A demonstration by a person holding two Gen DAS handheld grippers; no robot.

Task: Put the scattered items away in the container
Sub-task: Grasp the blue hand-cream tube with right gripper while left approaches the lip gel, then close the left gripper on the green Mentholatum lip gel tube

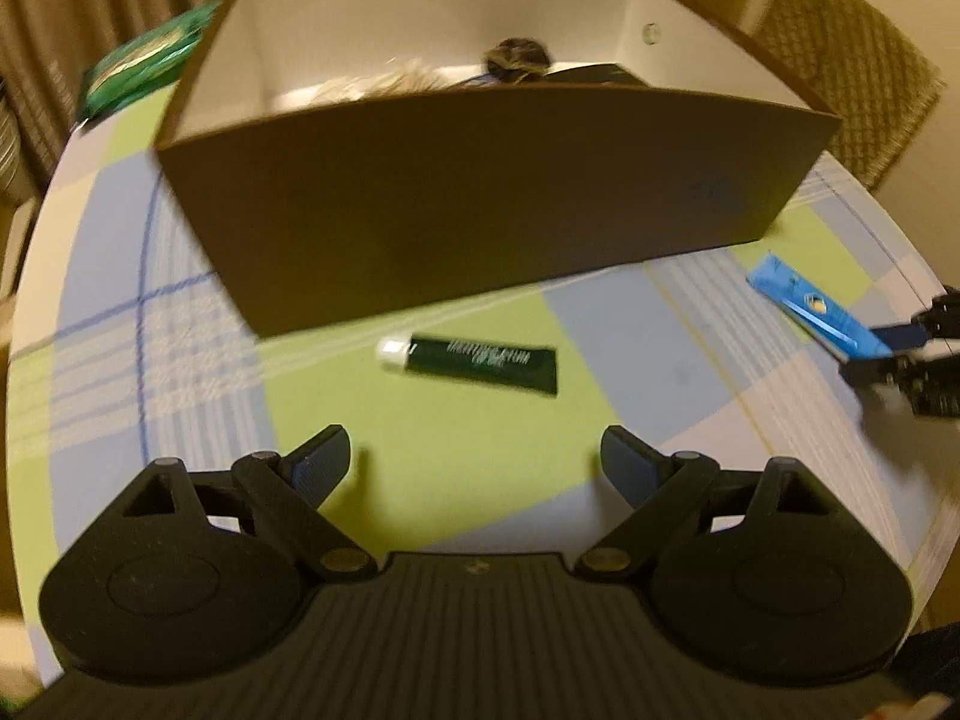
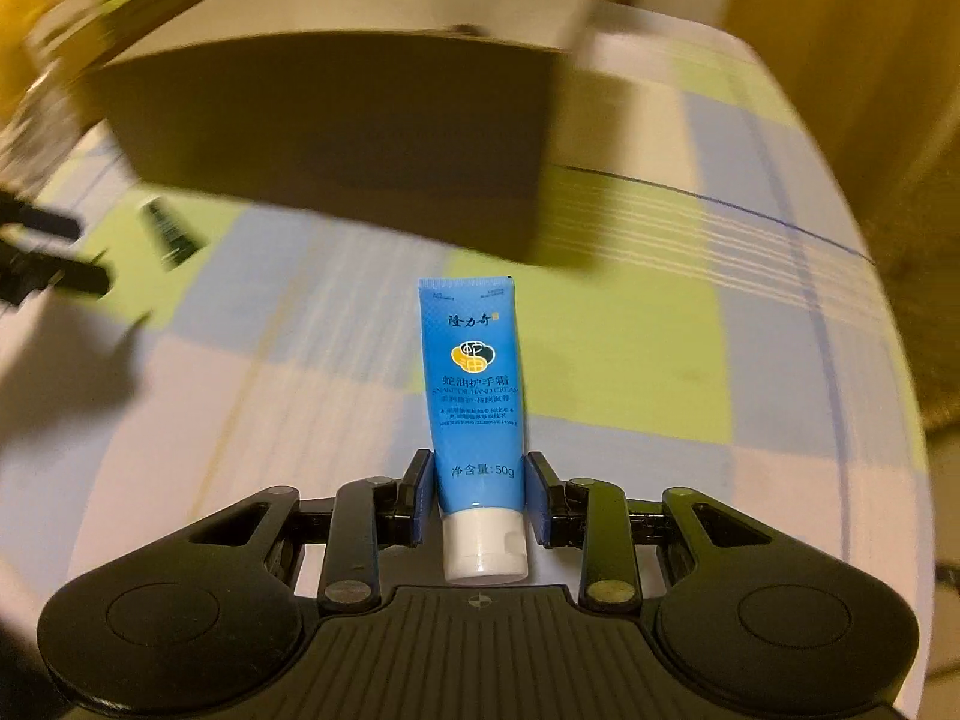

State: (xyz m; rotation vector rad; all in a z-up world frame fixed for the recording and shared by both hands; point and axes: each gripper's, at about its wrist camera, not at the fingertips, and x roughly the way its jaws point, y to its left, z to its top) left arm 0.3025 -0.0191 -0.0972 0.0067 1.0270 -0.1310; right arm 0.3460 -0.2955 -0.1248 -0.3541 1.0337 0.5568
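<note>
tube on tablecloth, before box

Blue tube clamped in tongs; dark green tube lies before brown box.

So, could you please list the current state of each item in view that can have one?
Brown cardboard box: open-topped, upright on the checked tablecloth, some items already inside.
Blue plastic hand-cream tube: capped, gripped near its white cap, not yet in the box.
Dark green tube with white cap: capped, lying flat on the cloth before the box, untouched.
Left gripper: fingers wide open, empty.
Right gripper: fingers shut on the blue tube.
</note>
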